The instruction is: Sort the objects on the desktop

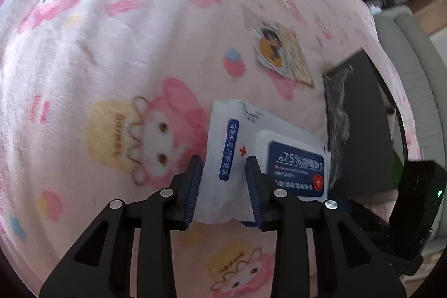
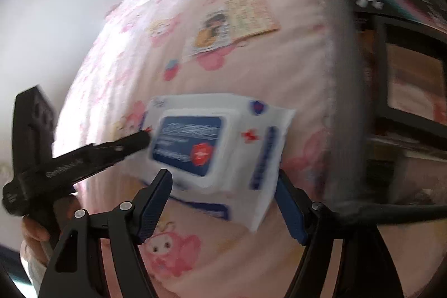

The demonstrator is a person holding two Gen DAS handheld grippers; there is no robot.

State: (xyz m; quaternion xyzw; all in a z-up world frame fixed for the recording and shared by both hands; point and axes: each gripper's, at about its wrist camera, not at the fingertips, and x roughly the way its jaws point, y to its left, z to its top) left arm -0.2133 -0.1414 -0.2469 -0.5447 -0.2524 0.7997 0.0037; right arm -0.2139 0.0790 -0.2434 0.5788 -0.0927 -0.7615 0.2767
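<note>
A white pack of alcohol wipes (image 1: 265,155) with a dark blue label is held above the pink cartoon-print blanket (image 1: 111,46). My left gripper (image 1: 225,172) is shut on the pack's left end flap. In the right wrist view the same pack (image 2: 218,147) hangs between my right gripper's (image 2: 223,186) wide-open fingers, and the left gripper (image 2: 83,155) reaches in from the left to the pack's edge. A flat card with a cartoon figure (image 1: 282,52) lies on the blanket beyond the pack; it also shows in the right wrist view (image 2: 232,21).
The blanket-covered surface ends at the right, where a dark box with grey fluff (image 1: 352,113) stands. In the right wrist view dark shelves and frames (image 2: 405,60) lie past the blanket edge, and a black cable (image 2: 391,211) runs along the lower right.
</note>
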